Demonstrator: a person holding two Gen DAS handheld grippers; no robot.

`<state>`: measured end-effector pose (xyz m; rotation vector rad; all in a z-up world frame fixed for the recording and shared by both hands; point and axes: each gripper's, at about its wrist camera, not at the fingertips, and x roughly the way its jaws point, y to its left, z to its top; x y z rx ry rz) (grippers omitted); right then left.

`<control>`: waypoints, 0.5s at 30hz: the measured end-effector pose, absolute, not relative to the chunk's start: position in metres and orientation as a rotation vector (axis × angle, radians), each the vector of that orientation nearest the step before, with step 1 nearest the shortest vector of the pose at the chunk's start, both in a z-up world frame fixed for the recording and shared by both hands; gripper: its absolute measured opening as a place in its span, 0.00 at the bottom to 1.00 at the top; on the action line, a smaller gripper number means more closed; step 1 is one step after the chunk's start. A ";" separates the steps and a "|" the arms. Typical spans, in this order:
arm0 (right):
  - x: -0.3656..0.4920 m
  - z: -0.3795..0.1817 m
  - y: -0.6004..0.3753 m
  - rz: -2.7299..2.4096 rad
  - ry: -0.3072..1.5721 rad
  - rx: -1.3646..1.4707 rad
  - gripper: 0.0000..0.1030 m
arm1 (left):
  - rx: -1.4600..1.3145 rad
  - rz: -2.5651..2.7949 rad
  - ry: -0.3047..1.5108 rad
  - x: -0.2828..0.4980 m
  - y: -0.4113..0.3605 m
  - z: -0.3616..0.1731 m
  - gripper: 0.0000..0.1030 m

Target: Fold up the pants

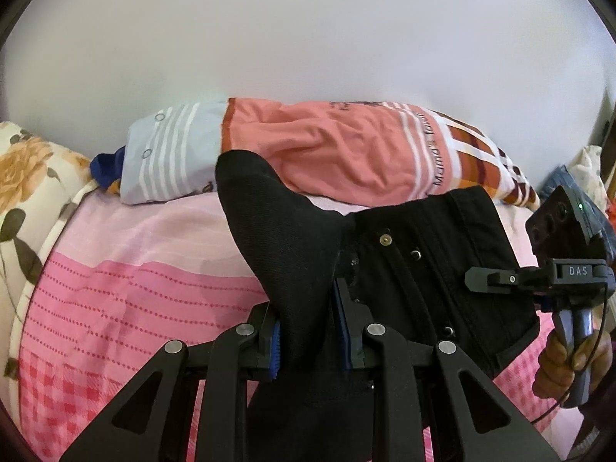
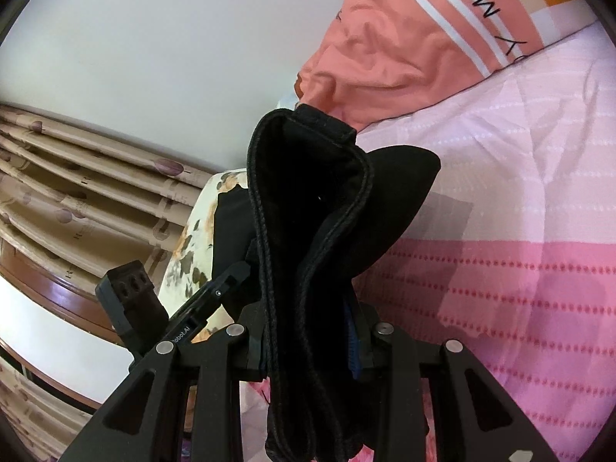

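Black pants [image 1: 408,261] hang stretched between my two grippers above a pink bed. In the left wrist view my left gripper [image 1: 310,337] is shut on a bunch of the black cloth that sticks up past its blue pads; the waistband with a brass button [image 1: 385,239] spreads to the right. The right gripper [image 1: 496,279], held by a hand [image 1: 569,358], pinches the pants' far right edge. In the right wrist view my right gripper [image 2: 312,340] is shut on a thick fold of the pants [image 2: 308,208], waistband seams upright. The left gripper [image 2: 227,281] shows at lower left.
A pink striped and checked bedsheet [image 1: 127,300] lies under the pants. An orange and grey striped pillow [image 1: 346,154] rests along the white wall. A floral cushion [image 1: 27,177] sits at the left. Patterned curtains [image 2: 77,177] and a wooden rail [image 2: 57,300] stand beyond the bed.
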<state>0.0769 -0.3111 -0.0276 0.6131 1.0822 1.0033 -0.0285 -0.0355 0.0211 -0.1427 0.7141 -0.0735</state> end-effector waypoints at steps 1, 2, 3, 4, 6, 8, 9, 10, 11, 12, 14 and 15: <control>0.079 -0.028 -0.310 1.004 1.082 0.612 0.28 | -0.143 -0.069 0.715 -0.026 -0.033 0.020 0.23; 0.081 -0.030 -0.308 1.005 1.082 0.613 0.28 | -0.142 -0.065 0.717 -0.025 -0.031 0.019 0.23; 0.082 -0.030 -0.308 1.006 1.082 0.613 0.28 | -0.142 -0.059 0.717 -0.022 -0.028 0.017 0.23; 0.084 -0.031 -0.307 1.005 1.081 0.611 0.28 | -0.144 -0.058 0.718 -0.021 -0.026 0.016 0.23; 0.087 -0.033 -0.305 1.005 1.082 0.612 0.28 | -0.139 -0.054 0.720 -0.018 -0.023 0.013 0.23; 0.089 -0.036 -0.305 1.003 1.085 0.612 0.28 | -0.141 -0.048 0.722 -0.017 -0.020 0.010 0.23; 0.089 -0.036 -0.304 1.001 1.086 0.609 0.28 | -0.147 -0.046 0.726 -0.016 -0.018 0.008 0.23; 0.087 -0.037 -0.307 0.997 1.088 0.604 0.28 | -0.149 -0.043 0.729 -0.015 -0.017 0.006 0.23; 0.086 -0.038 -0.308 0.995 1.089 0.605 0.28 | -0.150 -0.040 0.731 -0.015 -0.016 0.003 0.23; 0.086 -0.039 -0.309 0.993 1.090 0.611 0.28 | -0.150 -0.036 0.733 -0.015 -0.014 0.001 0.23; 0.085 -0.042 -0.312 0.980 1.090 0.607 0.28 | -0.151 -0.021 0.736 -0.015 -0.009 -0.003 0.23; 0.085 -0.044 -0.313 0.973 1.092 0.609 0.28 | -0.156 -0.016 0.736 -0.015 -0.007 -0.006 0.24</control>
